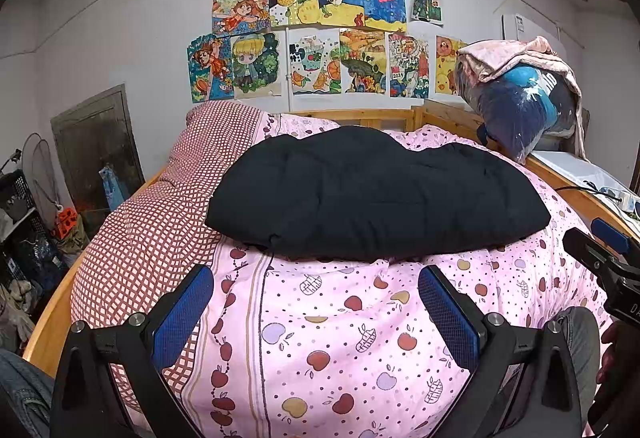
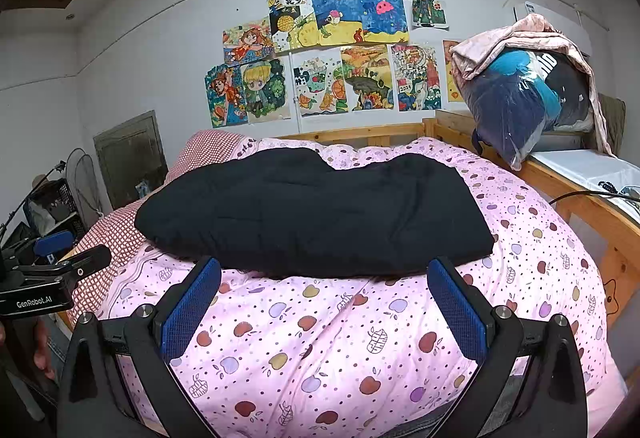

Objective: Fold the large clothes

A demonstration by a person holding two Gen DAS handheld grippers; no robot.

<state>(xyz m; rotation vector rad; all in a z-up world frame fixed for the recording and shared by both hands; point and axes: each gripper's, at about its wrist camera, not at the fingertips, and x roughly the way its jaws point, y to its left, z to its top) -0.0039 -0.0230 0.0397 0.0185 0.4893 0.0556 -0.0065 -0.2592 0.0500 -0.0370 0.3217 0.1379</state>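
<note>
A black padded garment (image 1: 372, 193) (image 2: 316, 213) lies folded into a thick wide bundle across the middle of the bed, on the pink apple-print quilt (image 1: 320, 338) (image 2: 320, 338). My left gripper (image 1: 316, 278) is open, its blue pads spread wide just short of the garment's near edge, with nothing between them. My right gripper (image 2: 324, 270) is also open and empty, its fingertips (image 2: 210, 274) close to the garment's front edge. In the left wrist view the right gripper's side (image 1: 600, 258) shows at the right edge; the left one (image 2: 52, 270) appears at the left of the right wrist view.
A red-checked pillow (image 1: 160, 213) lies on the bed's left side. The wooden bed frame (image 2: 584, 205) borders the right. A plastic-wrapped bundle under a pink blanket (image 1: 524, 97) sits at back right. Baskets and clutter (image 1: 28, 238) fill the floor left. Drawings cover the wall.
</note>
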